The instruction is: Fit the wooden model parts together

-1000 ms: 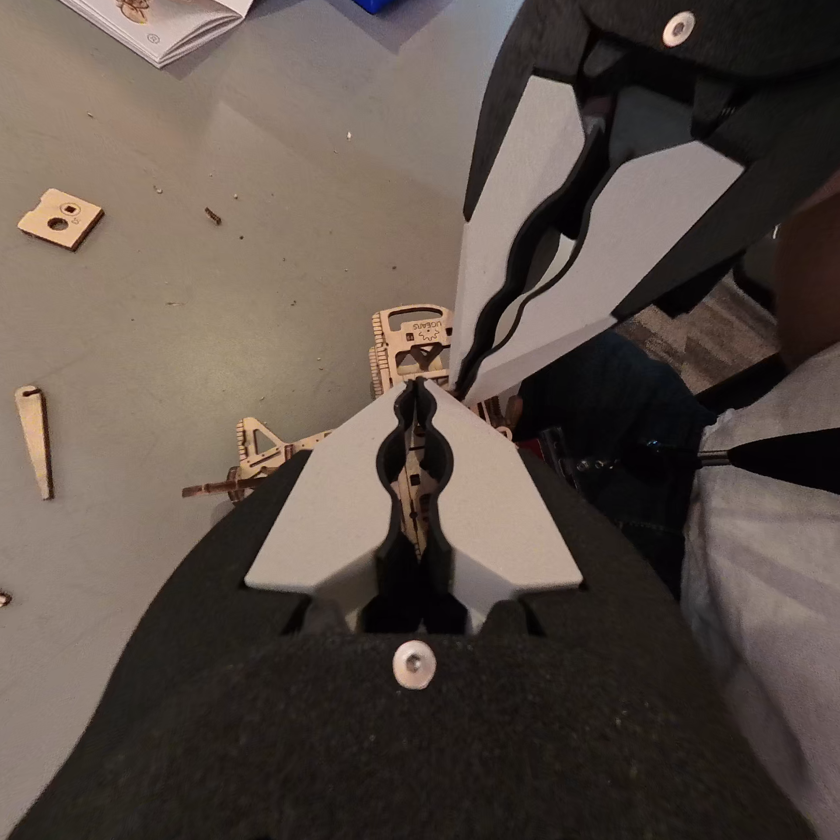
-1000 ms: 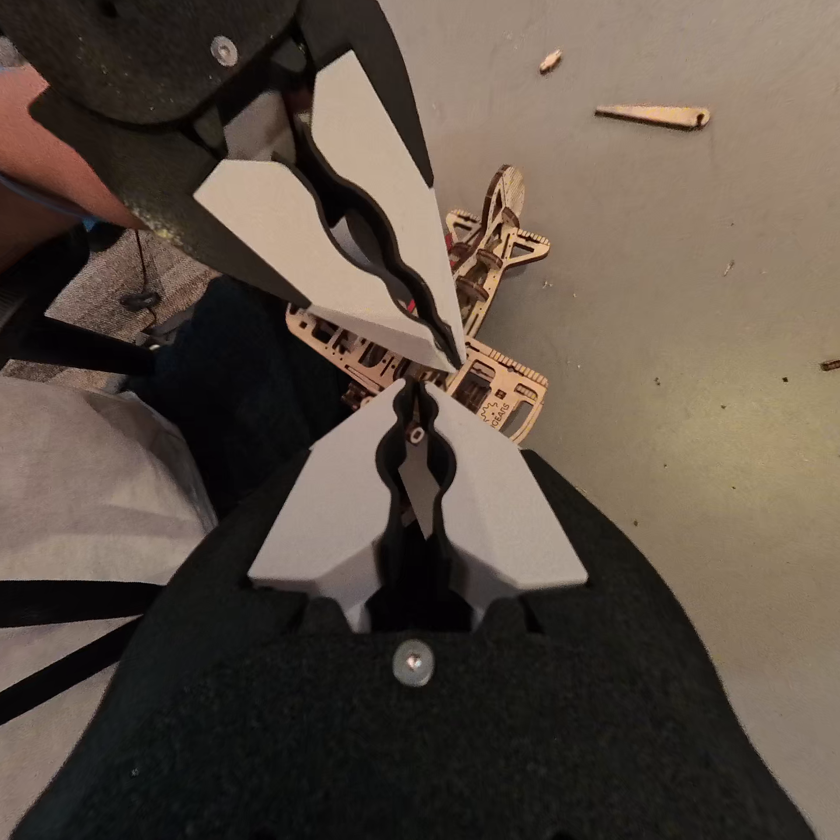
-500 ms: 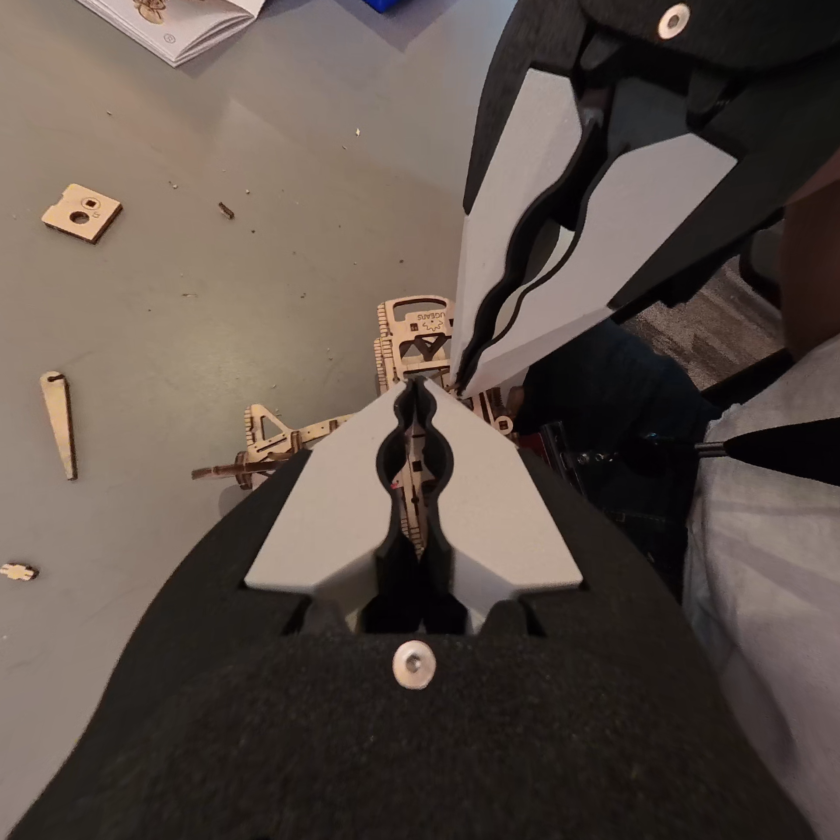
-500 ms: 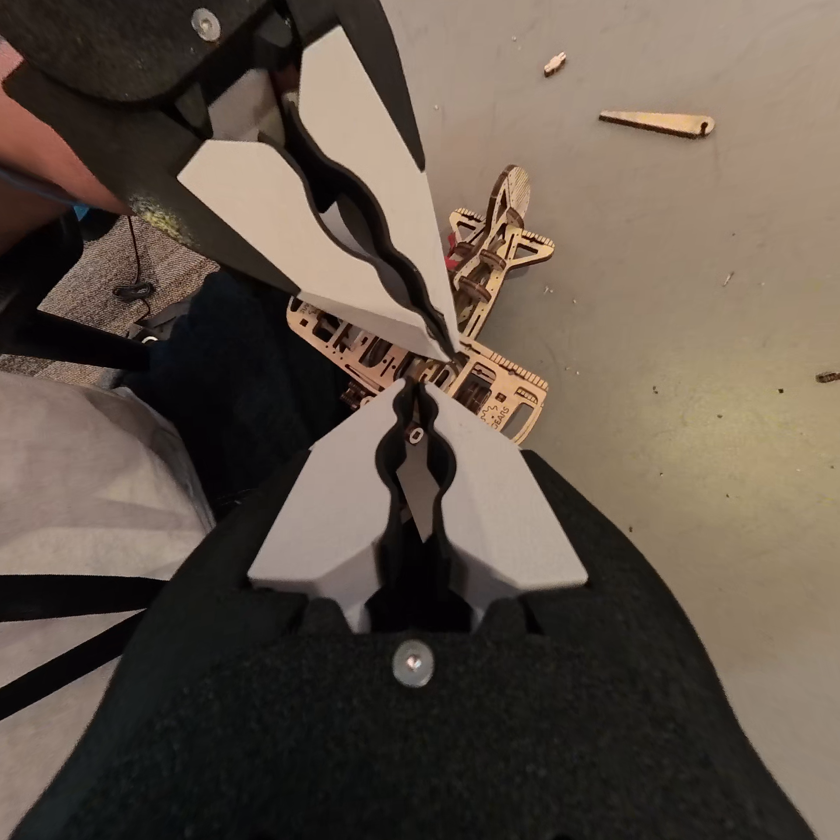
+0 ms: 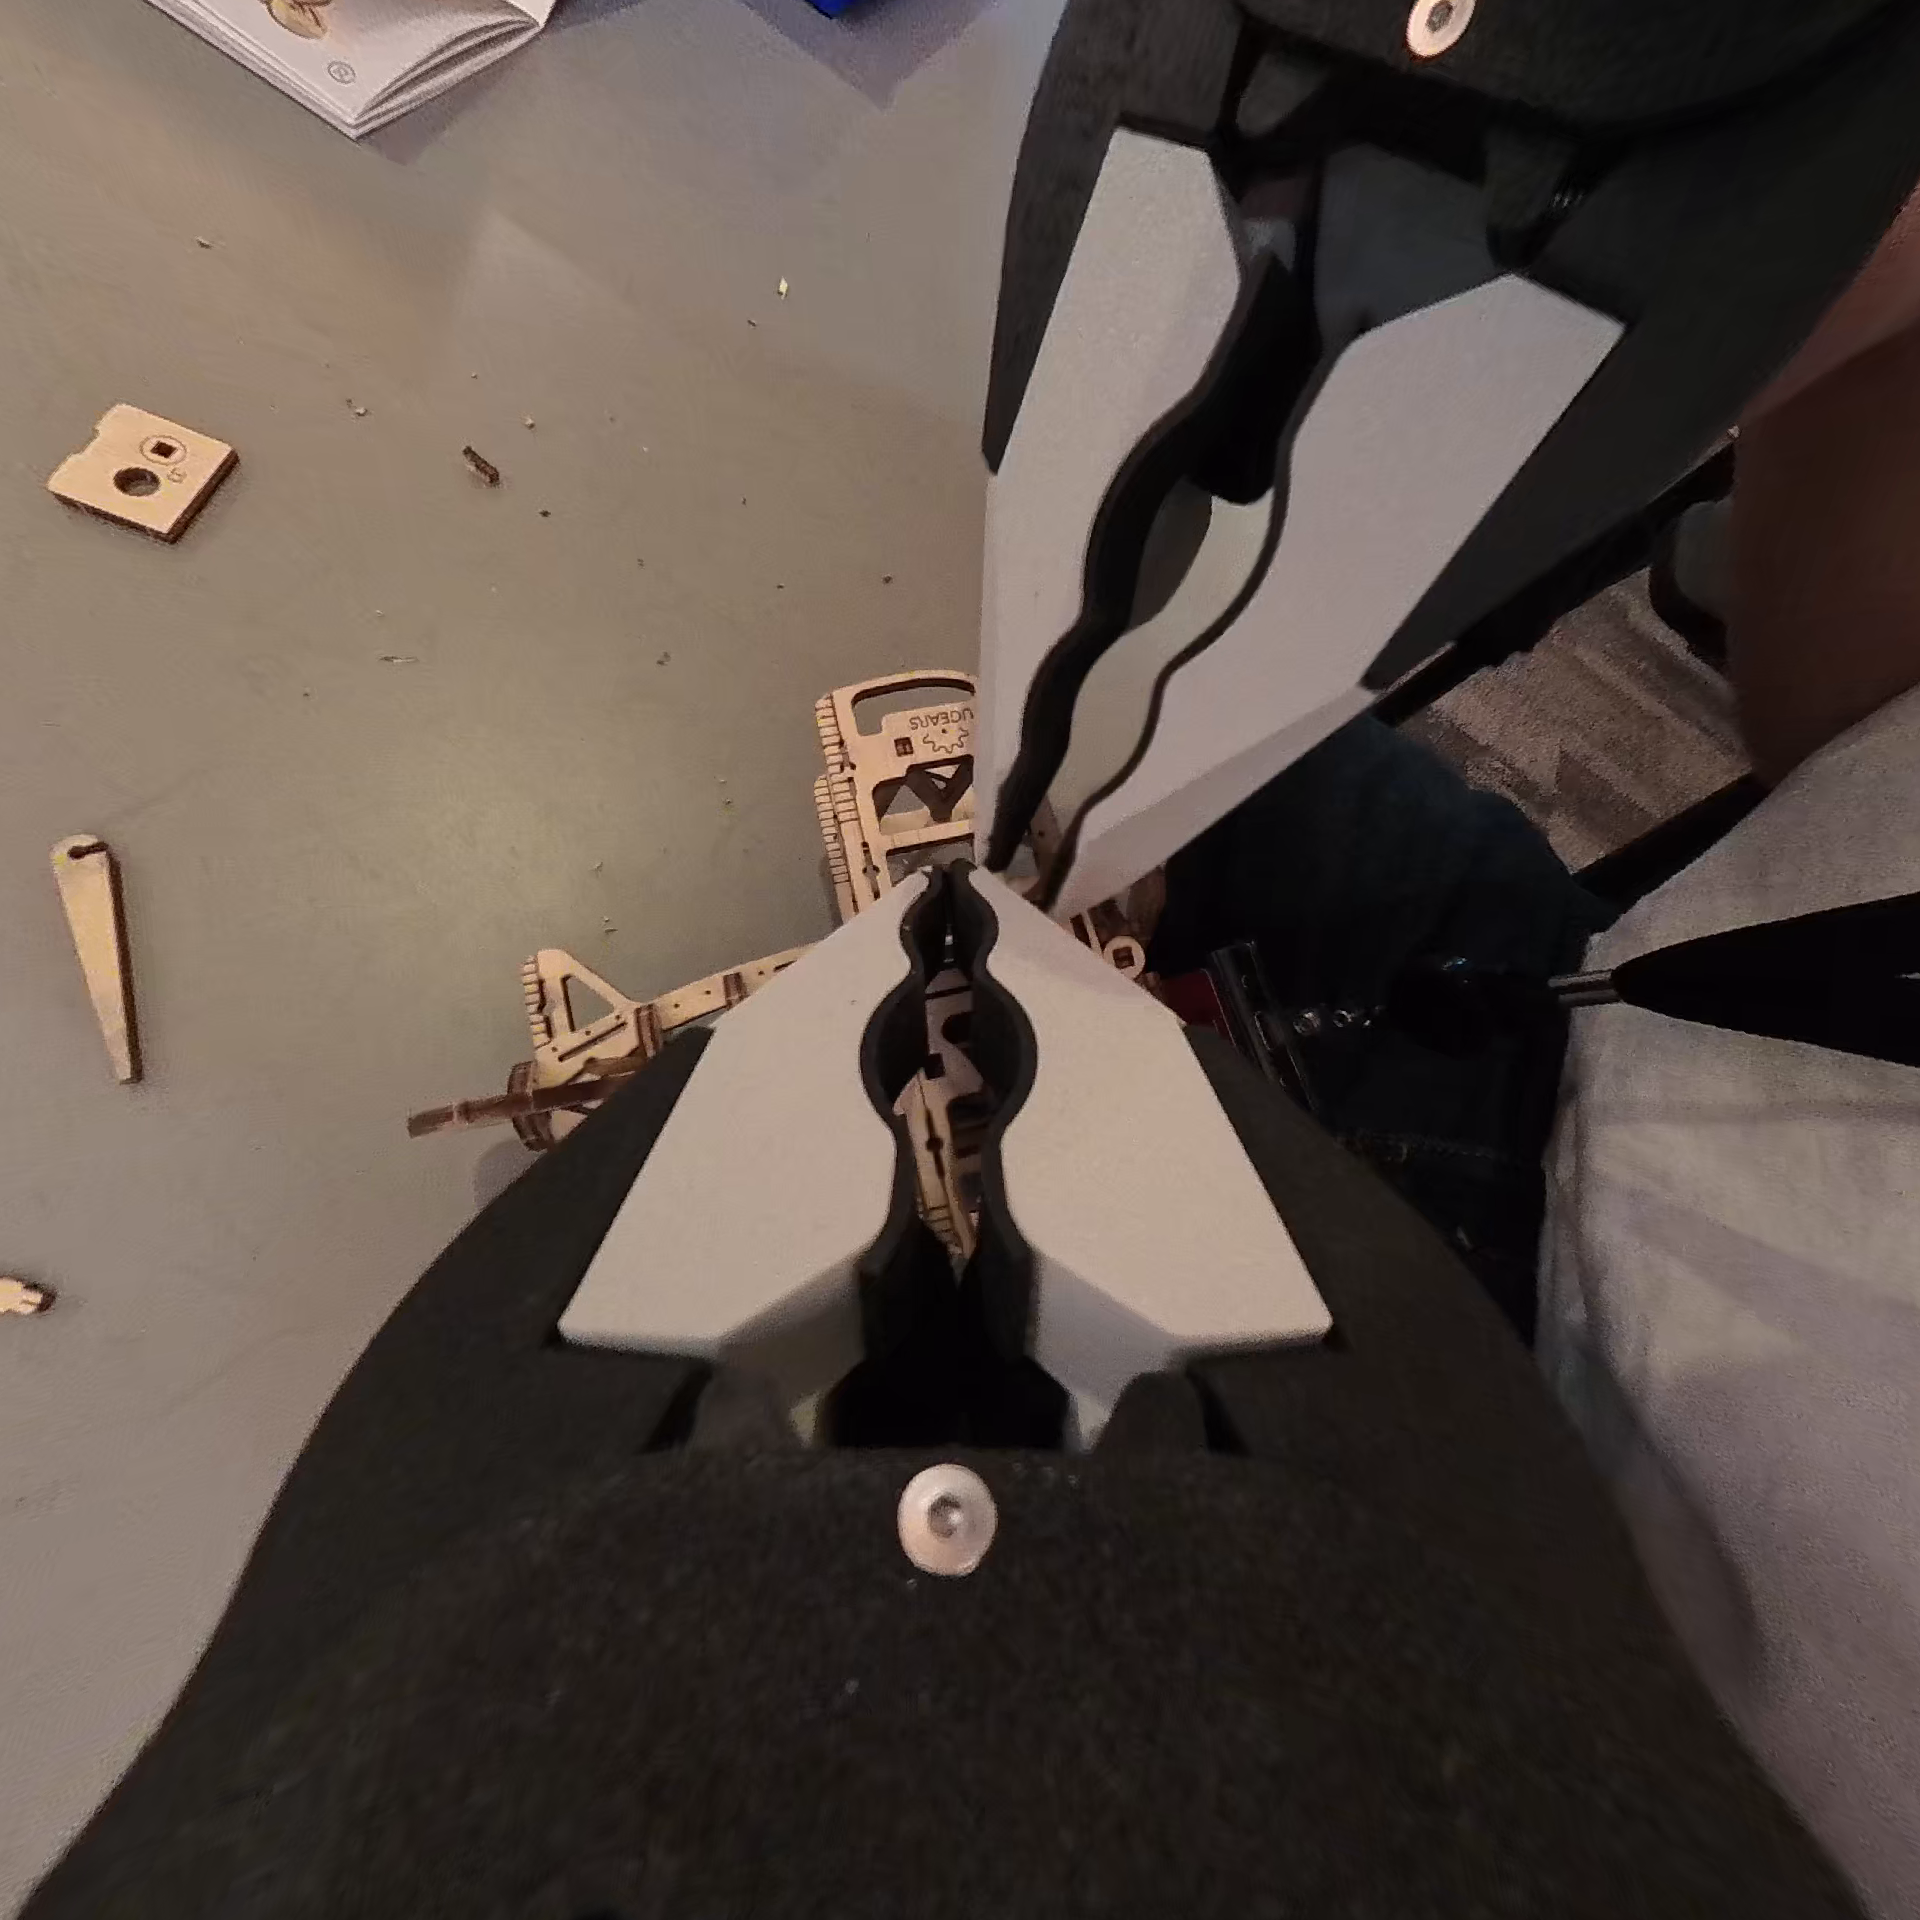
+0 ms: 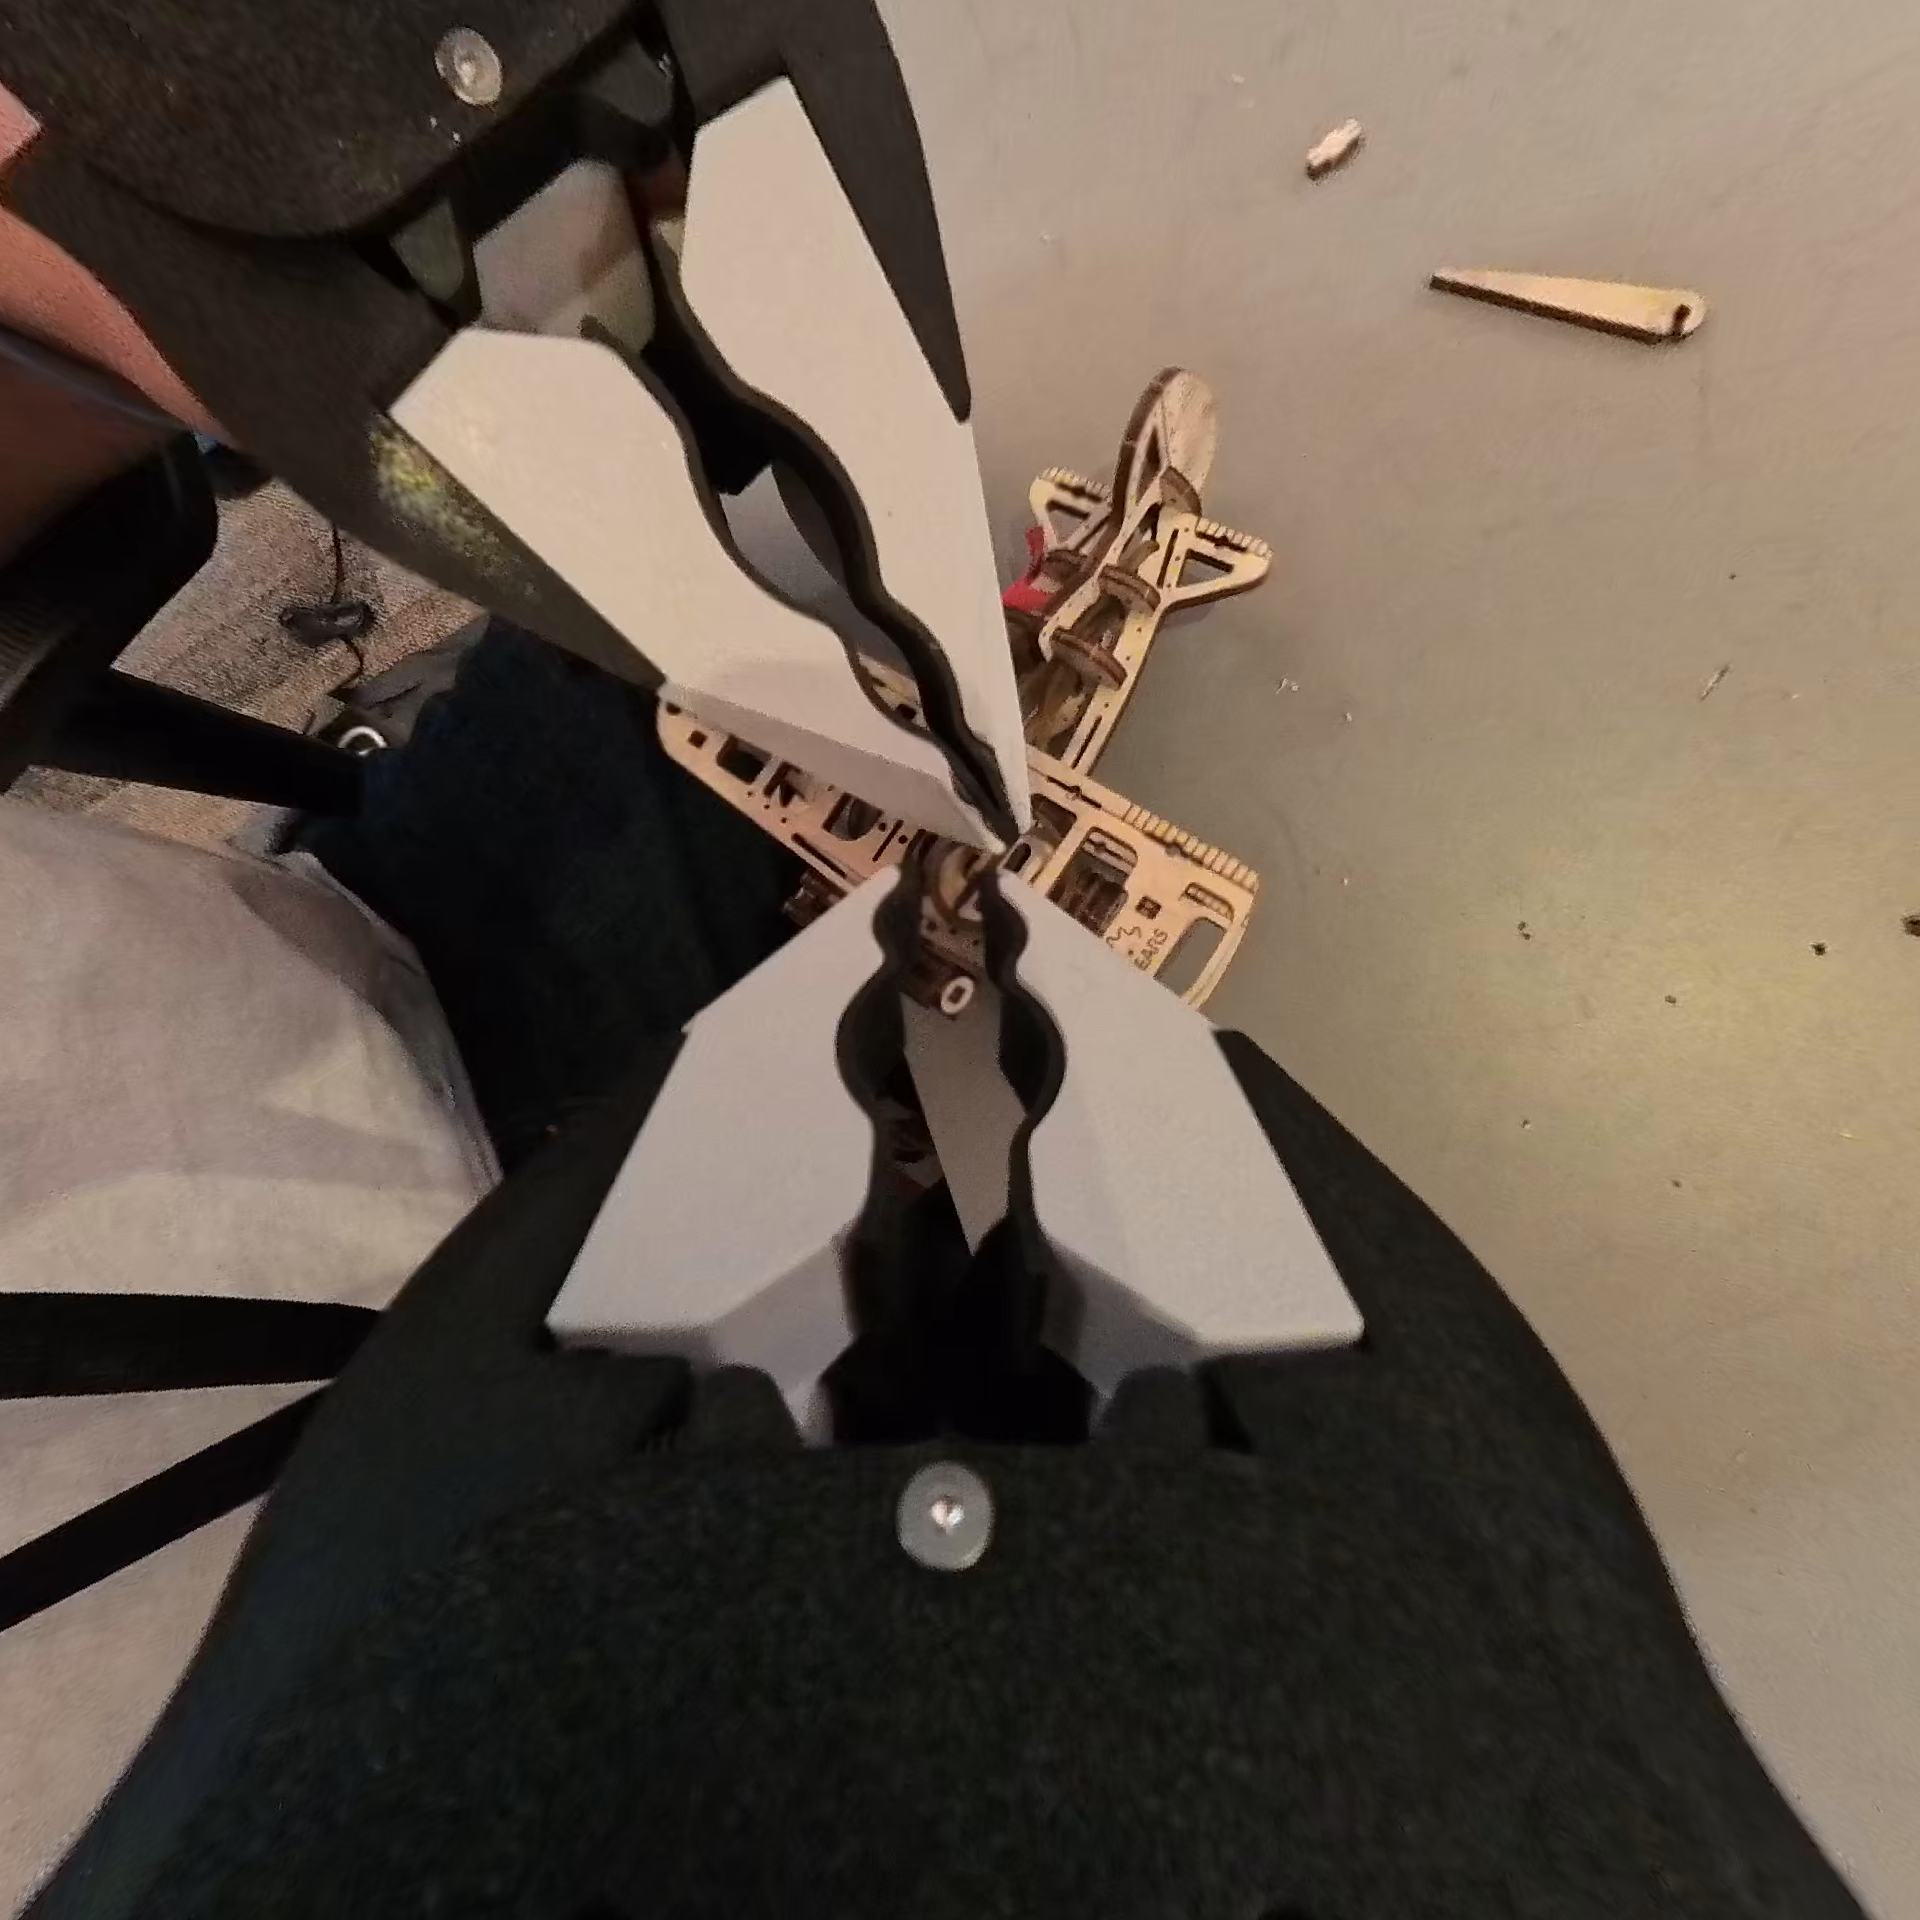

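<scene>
A laser-cut wooden rifle-shaped model (image 5: 899, 753) lies over the near edge of the grey table (image 5: 416, 675); its barrel (image 5: 582, 1039) points left. My left gripper (image 5: 948, 881) is shut on the model's middle plate, which shows between its fingers. My right gripper (image 5: 1027, 860) comes down from the upper right, tip to tip with the left one. In the right wrist view my right gripper (image 6: 948, 885) is closed on a small brown wooden part (image 6: 940, 920) at the model's body (image 6: 1143, 862). The left gripper (image 6: 995, 821) reaches in from the upper left.
Loose parts lie on the table: a square plate with holes (image 5: 142, 473), a tapered stick (image 5: 99, 956) (image 6: 1569, 307), a small bit (image 5: 23, 1297) (image 6: 1333, 145) and a booklet (image 5: 384, 52). A person's lap in grey cloth (image 5: 1714, 1351) is beside the table edge. Less than 4 cm separates the two grippers' tips. Both grippers' tips are roughly 15 cm from the tapered stick (image 5: 99, 956). My right wrist view (image 6: 1561, 287) looks at it from another angle.
Both grippers stay tip to tip on the model. The right gripper's tips now stand slightly apart around a brown wooden piece. The model has shifted a little.
</scene>
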`<state>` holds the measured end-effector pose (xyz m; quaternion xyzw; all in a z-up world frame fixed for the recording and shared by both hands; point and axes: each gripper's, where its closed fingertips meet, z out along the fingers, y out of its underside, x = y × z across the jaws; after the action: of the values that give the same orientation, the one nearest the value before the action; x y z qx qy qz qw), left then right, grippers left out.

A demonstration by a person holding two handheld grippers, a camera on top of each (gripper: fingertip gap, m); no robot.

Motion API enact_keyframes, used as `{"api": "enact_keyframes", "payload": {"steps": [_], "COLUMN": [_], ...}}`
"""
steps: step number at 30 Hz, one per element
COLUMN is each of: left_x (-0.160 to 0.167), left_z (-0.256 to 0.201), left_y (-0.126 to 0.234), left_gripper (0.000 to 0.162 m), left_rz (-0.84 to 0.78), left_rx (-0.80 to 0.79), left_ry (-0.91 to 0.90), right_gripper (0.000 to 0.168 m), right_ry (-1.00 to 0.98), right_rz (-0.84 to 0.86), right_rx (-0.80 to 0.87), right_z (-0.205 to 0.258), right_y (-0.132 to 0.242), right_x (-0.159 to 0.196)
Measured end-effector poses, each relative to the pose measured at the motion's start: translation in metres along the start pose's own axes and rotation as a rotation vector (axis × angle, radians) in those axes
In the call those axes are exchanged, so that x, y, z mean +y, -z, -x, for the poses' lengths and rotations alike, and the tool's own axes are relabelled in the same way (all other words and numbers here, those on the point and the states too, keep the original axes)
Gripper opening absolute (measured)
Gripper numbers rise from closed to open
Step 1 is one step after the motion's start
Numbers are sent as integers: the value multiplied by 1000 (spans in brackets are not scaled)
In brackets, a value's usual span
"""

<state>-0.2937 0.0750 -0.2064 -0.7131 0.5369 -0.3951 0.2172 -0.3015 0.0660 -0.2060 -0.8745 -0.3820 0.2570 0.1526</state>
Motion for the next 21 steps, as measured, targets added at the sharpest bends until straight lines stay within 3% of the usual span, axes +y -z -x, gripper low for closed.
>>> {"api": "enact_keyframes", "payload": {"steps": [7,12,21], "left_x": [0,0,0], "left_z": [3,1,0], "left_y": [-1,-4,-5], "left_gripper": [0,0,0], "left_rz": [-16,-16,-10], "left_rx": [3,16,9], "left_ry": [28,33,24], "right_gripper": [13,2,0], "right_ry": [8,90,125], "right_rz": [-97,-207,-197], "right_rx": [21,46,119], "right_z": [-7,4,2], "right_y": [12,12,0], "right_x": [0,-11,-4]}}
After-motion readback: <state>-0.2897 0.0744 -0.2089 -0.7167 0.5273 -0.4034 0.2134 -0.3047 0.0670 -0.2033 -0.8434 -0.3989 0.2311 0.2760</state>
